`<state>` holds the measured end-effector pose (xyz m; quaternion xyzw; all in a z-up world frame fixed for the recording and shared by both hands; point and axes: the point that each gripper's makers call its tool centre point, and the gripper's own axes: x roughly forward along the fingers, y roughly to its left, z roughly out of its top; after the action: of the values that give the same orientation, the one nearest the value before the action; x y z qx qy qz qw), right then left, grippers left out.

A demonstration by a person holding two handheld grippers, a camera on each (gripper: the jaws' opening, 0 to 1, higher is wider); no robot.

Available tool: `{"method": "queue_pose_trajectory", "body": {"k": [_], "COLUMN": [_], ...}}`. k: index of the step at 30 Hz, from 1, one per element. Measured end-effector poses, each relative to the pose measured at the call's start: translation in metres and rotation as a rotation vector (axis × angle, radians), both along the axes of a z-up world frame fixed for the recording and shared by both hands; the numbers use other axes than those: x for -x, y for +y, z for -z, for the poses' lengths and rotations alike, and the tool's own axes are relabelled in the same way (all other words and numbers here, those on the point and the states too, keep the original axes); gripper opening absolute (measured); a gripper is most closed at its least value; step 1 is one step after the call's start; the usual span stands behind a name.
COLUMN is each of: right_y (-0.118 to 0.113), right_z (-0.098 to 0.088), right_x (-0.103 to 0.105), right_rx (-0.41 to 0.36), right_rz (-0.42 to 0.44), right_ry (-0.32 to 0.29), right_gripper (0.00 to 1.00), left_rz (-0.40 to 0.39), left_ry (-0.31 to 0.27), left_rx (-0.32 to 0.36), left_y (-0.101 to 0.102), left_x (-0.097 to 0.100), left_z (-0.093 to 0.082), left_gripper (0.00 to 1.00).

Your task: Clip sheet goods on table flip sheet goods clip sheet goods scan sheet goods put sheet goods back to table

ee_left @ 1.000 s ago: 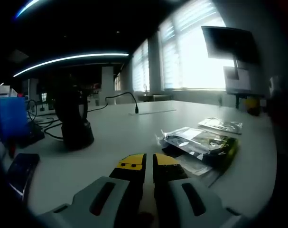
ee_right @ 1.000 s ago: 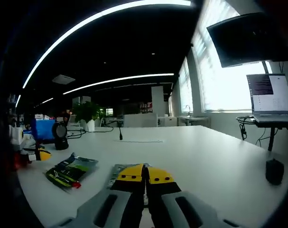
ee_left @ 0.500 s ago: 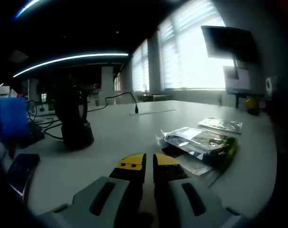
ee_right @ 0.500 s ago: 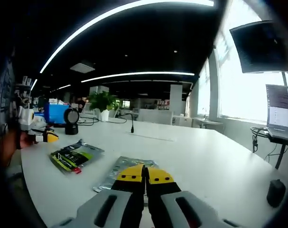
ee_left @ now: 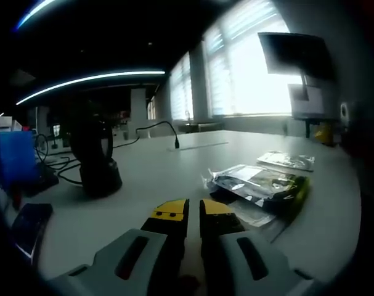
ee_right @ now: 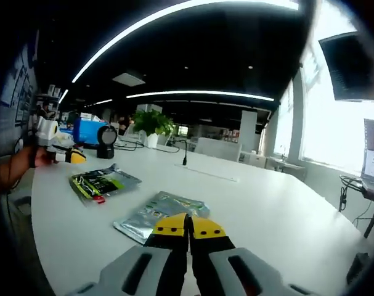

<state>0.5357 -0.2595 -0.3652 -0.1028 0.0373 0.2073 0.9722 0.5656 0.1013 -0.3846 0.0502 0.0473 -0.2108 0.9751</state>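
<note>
- Left gripper [ee_left: 188, 208], jaws together, empty, low over desk [ee_left: 168, 172] beside green packet [ee_left: 260, 185].
- Right gripper [ee_right: 188, 223], closed and empty, faces silver packet [ee_right: 159, 213]; likely first pick.

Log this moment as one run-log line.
left gripper: shut, empty | right gripper: shut, empty, over silver sheet packet | green-black packet: flat on white table | scanner: upright | phase: pre-clip

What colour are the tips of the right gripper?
Yellow, on the right gripper, over pale grey bodies; the right gripper view shows it best.
</note>
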Motion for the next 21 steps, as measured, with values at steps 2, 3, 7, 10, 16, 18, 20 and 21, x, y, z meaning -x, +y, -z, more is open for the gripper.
{"method": "queue_pose_trajectory", "body": {"k": [2,3,7,10,16,18,20,21], "right_y": [0.002,0.001,-0.001,0.001,-0.001,-0.005,-0.007,-0.008], "right_z": [0.000,0.001,0.007,0.009,0.015,0.013,0.009,0.009], "right_x": [0.001,0.002,0.002,0.004,0.005,0.006,0.007,0.007], "right_rx": [-0.031,-0.042,-0.062,-0.032,-0.049,-0.061,-0.091,-0.094], "right_rz": [-0.024,-0.031,-0.043,-0.057,-0.058,-0.050,-0.052,-0.054], "right_ry": [-0.001,-0.001,0.006,0.001,0.009,0.000,-0.009,-0.010], "right_gripper": [0.00,0.00,0.00,0.00,0.00,0.00,0.00,0.00], "left_rz": [0.002,0.004,0.005,0.006,0.012,0.012,0.011,0.009], "left_ry": [-0.001,-0.002,-0.008,-0.009,-0.012,-0.012,-0.011,-0.011], "left_rx": [-0.003,-0.005,-0.005,-0.008,-0.012,-0.013,-0.013,-0.010], "left_y": [-0.002,-0.002,-0.001,-0.001,-0.002,-0.002,-0.001,-0.001], "left_x": [0.001,0.001,0.001,0.000,0.001,0.001,0.001,0.001], "left_z": [0.000,0.000,-0.001,-0.001,-0.001,-0.001,-0.001,-0.001], "left_gripper": [0.00,0.00,0.00,0.00,0.00,0.00,0.00,0.00]}}
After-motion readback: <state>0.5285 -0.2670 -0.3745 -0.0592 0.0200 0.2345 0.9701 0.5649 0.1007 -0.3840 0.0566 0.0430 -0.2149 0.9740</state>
